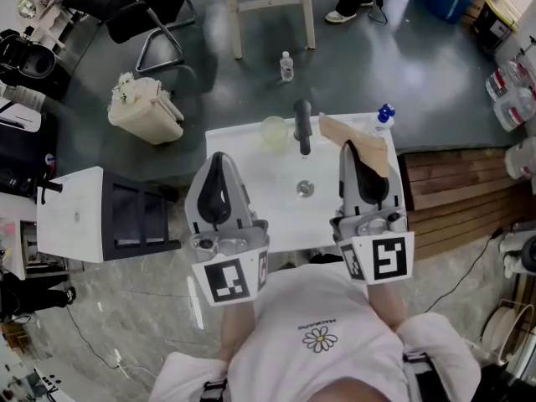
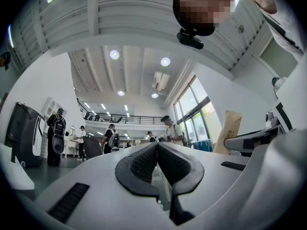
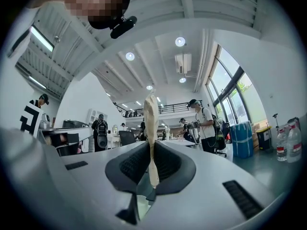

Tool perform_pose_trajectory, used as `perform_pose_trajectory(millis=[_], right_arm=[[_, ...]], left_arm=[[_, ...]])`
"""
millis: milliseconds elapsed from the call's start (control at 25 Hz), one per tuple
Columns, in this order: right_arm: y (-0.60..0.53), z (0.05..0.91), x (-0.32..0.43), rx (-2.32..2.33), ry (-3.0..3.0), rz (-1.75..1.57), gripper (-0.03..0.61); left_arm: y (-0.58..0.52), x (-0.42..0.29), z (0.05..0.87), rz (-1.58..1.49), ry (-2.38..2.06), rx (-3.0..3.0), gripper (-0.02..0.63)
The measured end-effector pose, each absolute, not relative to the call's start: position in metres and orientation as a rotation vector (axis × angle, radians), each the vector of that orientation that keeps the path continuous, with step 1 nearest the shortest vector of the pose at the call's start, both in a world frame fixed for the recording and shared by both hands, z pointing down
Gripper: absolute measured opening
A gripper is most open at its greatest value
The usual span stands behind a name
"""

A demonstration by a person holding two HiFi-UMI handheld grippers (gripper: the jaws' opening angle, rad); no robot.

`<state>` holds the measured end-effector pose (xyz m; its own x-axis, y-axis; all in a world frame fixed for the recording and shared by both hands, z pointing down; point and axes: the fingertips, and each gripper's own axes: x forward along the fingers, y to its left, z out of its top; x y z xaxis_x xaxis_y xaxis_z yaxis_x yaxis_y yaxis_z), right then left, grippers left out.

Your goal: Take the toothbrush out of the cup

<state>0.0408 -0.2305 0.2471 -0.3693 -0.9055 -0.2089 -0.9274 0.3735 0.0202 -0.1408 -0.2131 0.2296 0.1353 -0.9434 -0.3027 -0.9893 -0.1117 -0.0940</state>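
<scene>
While the left gripper [image 1: 219, 159] is clenched on nothing, the right gripper [image 1: 352, 147] is clamped on the edge of a brown paper bag [image 1: 360, 135], held upright over the white sink [image 1: 251, 182]. Beyond them, a pale green cup [image 1: 274, 131] stands on the sink's back rim, just left of the black tap [image 1: 302, 128]. Its contents are too small to make out, so I cannot tell whether the toothbrush is in it. A blue-capped bottle [image 1: 383, 117] stands at the far right corner, its lower part behind the bag.

What the cup [image 1: 274, 131] (pale, translucent) holds is too small to tell.
</scene>
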Motion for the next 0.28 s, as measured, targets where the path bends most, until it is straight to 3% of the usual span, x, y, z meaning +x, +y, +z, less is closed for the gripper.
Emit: perform_pose_trajectory(millis=[280], right_arm=[[-0.2301,0.2503,0.0445,-1.664,2.472,0.189,0.025]], left_arm=[[-0.2117,-0.1370,0.2316,0.240,1.888,-2.149,0.017]])
